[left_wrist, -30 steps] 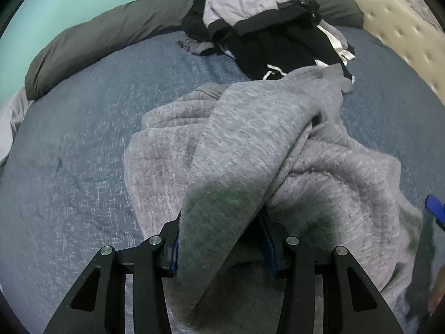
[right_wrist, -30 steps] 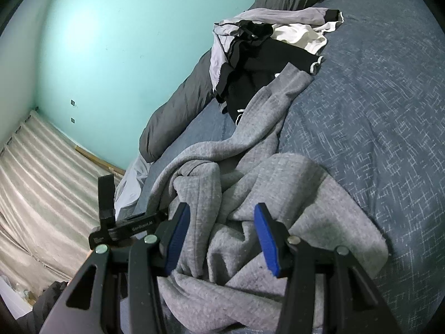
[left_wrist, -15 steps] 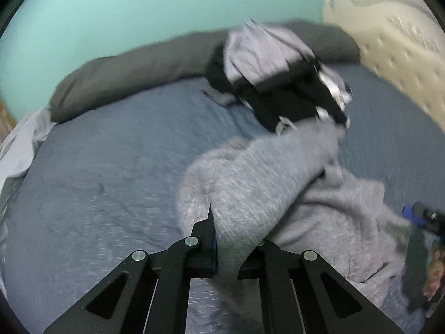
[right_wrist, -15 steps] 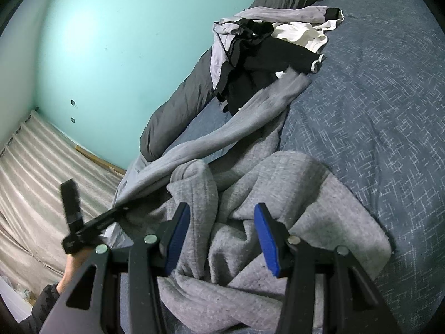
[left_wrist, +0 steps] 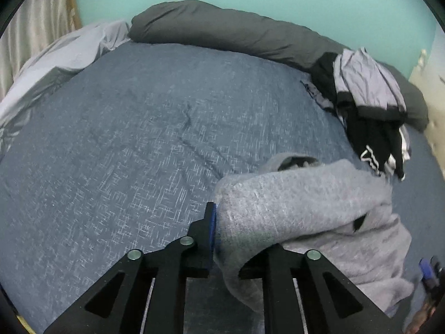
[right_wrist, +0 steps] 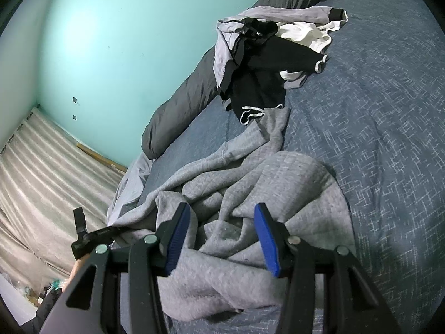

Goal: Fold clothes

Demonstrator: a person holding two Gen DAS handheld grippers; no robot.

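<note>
Now, the bed [left_wrist: 133, 144]: a blue cover with pale flecks takes up most of both views, and a long dark bolster [left_wrist: 228, 33] lies along its far edge against a flat teal wall [right_wrist: 116, 41]. Pale sheet [left_wrist: 55, 58] bunches at the bed's corner near the bolster's end. The grey sweatshirt [right_wrist: 250, 183] lies crumpled on the cover on the near side, one strip of it running up toward the pile [right_wrist: 267, 55] of black, white and lilac clothes beside the bolster.

Left gripper [left_wrist: 236, 239] has fabric in it: a thick fold of the sweatshirt fills the gap between its fingers, which have just eased apart a little around it and still pinch it. Right gripper [right_wrist: 222, 236] stands spread, blue pads bare, with rumpled grey cloth lying in the gap but nothing pressed.

Left wrist alone shows a cream tufted headboard [left_wrist: 434, 97] at the right edge, past the pile. Right wrist alone gives striped pale curtains [right_wrist: 36, 172], two small dark marks on the wall, and the left gripper from outside, a taut band of grey stretching to it.
</note>
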